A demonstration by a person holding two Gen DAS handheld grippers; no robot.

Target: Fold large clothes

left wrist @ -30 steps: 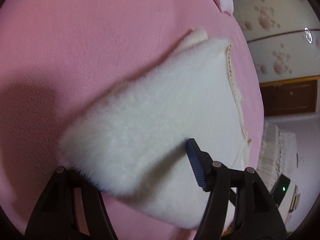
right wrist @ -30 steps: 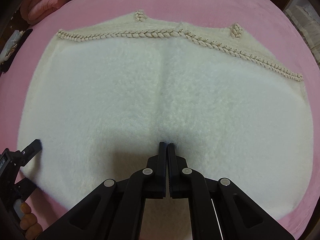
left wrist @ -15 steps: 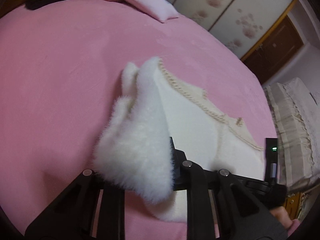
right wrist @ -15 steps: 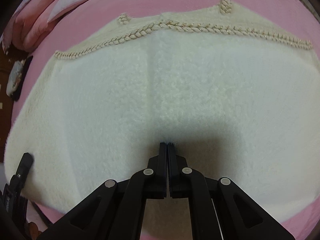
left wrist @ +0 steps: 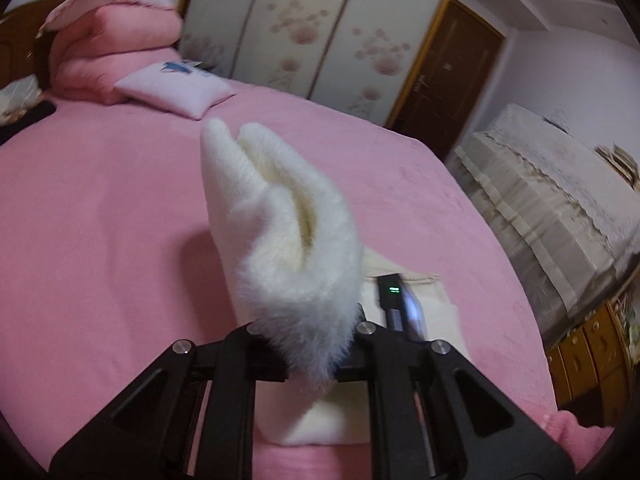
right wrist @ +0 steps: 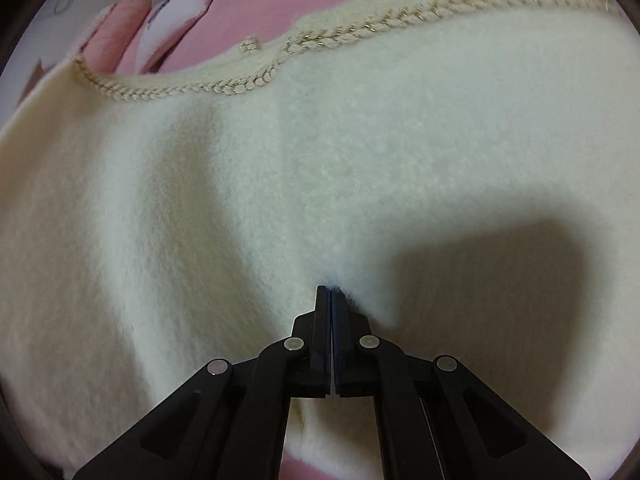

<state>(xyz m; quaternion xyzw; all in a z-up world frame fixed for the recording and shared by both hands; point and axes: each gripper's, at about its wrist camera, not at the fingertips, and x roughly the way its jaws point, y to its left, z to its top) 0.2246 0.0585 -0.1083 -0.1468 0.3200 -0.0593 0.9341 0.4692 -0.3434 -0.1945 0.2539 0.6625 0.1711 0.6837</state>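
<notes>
A fluffy white garment [left wrist: 280, 232] lies on the pink bed [left wrist: 100, 220]. My left gripper [left wrist: 316, 344] is closing its jaws on one corner of it, and that corner stands lifted in a folded peak above the bed. In the right wrist view the garment [right wrist: 280, 200] fills the frame, with a braided trim [right wrist: 256, 86] along its far edge. My right gripper [right wrist: 332, 292] is shut, its tips pressed into the fleece where creases meet. I cannot tell whether any cloth is pinched there. The right gripper's body [left wrist: 400, 308] shows just behind the lifted corner.
A pale pillow [left wrist: 176, 88] and a stack of folded pink bedding [left wrist: 112, 40] sit at the head of the bed. Beyond stand a flowered wardrobe [left wrist: 320, 32], a brown door [left wrist: 448, 72] and lace-covered furniture [left wrist: 552, 200] on the right.
My left gripper closed on the garment's corner, rolled upright and rose, pulling the corner off the bed. The right gripper stayed shut and slid across the garment, which now creases around its tips.
</notes>
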